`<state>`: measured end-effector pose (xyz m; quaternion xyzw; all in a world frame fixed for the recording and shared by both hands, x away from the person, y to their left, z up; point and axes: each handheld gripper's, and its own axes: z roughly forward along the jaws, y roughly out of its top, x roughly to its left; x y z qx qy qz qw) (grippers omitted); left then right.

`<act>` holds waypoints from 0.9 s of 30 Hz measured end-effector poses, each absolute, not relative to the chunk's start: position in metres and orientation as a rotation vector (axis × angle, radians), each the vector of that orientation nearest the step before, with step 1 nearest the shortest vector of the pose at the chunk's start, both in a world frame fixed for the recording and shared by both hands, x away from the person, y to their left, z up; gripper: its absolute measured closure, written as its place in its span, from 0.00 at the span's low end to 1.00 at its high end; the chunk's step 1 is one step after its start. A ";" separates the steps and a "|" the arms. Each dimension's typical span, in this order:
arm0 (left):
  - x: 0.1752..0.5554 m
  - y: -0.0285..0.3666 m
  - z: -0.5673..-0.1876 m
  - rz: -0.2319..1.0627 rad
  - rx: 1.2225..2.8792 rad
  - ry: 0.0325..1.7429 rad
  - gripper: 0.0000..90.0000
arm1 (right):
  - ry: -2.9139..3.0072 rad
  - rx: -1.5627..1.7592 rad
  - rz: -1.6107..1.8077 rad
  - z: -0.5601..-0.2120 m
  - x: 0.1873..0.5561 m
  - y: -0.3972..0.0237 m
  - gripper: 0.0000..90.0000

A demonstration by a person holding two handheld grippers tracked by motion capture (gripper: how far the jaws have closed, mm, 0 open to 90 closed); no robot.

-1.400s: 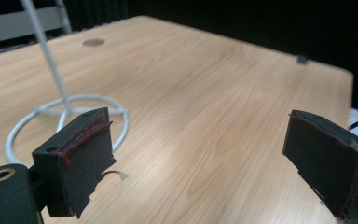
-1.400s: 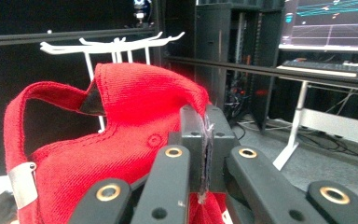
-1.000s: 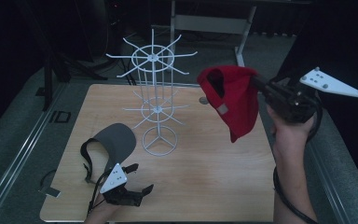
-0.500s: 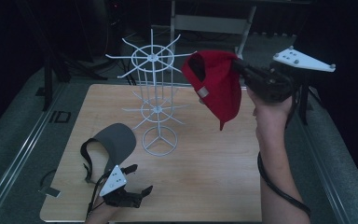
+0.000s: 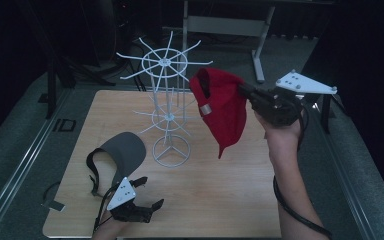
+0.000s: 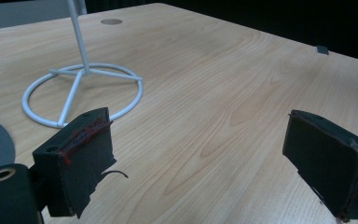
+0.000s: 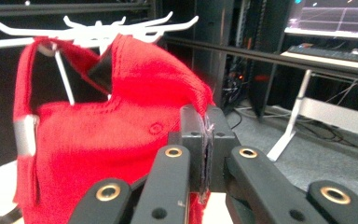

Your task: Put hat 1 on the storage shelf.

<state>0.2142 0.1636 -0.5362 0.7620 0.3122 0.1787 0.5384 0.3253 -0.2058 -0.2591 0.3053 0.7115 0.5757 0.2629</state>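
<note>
Red knitted fabric is what the right gripper [image 5: 247, 93] is pinching: its jaws are clamped flat together on an edge of the red cloth cap [image 5: 221, 106], which hangs in the air beside the upper ring of prongs on the white wire hat stand [image 5: 166, 107], brim pointing down. In the right gripper view the cap's back opening sits right under the prong tips, so my guess is that the aim is to hook it there.

Several things could spoil that. The pinch holds only a thin fold of cloth (little to keep it from sliding), so a tug against a prong might pull the cap free. A sideways push could also tip the light stand on the pale wooden table [image 5: 230, 200]. The dangling brim may snag a lower arm.

Compared with a second ago, the cap has travelled from over the table's right side toward the stand. The left gripper [image 5: 147, 206] rests low at the near edge, jaws wide apart and empty, next to the grey cap with a black strap [image 5: 122, 150], unmoved.
</note>
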 end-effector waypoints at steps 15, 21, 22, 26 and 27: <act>0.214 0.165 -0.537 0.424 1.806 0.751 0.10 | 1.997 0.796 1.588 -0.286 0.313 -0.217 0.94; 0.214 0.165 -0.539 0.421 1.803 0.758 0.10 | 2.013 0.799 1.612 -0.294 0.308 -0.225 0.73; 0.214 0.165 -0.539 0.418 1.801 0.760 0.10 | 2.016 0.796 1.612 -0.295 0.307 -0.227 0.70; 0.214 0.166 -0.539 0.417 1.797 0.767 0.10 | 2.010 0.807 1.627 -0.301 0.303 -0.236 0.61; 0.214 0.166 -0.539 0.417 1.797 0.767 0.10 | 2.010 0.807 1.627 -0.301 0.303 -0.236 0.61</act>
